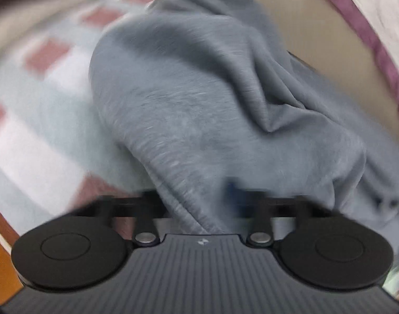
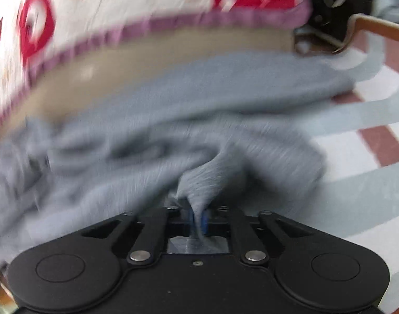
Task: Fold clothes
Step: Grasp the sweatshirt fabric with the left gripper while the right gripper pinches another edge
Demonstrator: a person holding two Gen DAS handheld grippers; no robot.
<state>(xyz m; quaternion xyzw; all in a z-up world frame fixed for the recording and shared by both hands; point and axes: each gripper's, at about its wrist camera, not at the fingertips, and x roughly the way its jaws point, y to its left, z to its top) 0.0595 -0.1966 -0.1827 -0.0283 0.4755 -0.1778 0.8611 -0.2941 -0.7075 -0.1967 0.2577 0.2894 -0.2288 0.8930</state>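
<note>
**Grey garment gripped on both sides, fold underway**

The grey garment point(image 1: 199, 99) lies bunched on a checked cloth point(image 1: 37, 120) of pale blue, white and dull red squares, with a tan surface point(image 1: 317, 52) beyond it. It is far from flat: a deep crease runs down its middle and loose folds pile up at one side.

The right gripper point(image 2: 198, 219) has its jaws clenched on a pinch of the grey fabric, which rises in a small peak from between the blue pads point(image 2: 190, 219). The left gripper point(image 1: 199, 206) sits low against the garment's near edge, and cloth runs down between its fingers; a blue pad point(image 1: 232, 191) shows beside the fabric, so it looks to be grasping the garment too, though blur makes that less sure.

I judge this as an early step: the piece is being lifted or dragged by two points to spread it before any neat fold. Both views are smeared with motion. Next, the two grips need to pull apart evenly so the crease drops out, then lay the cloth down flat.

Behind lies a white and red patterned blanket point(image 2: 94, 7) with a purple border point(image 2: 173, 23), and a wooden frame point(image 2: 377, 26) at the far corner.
</note>
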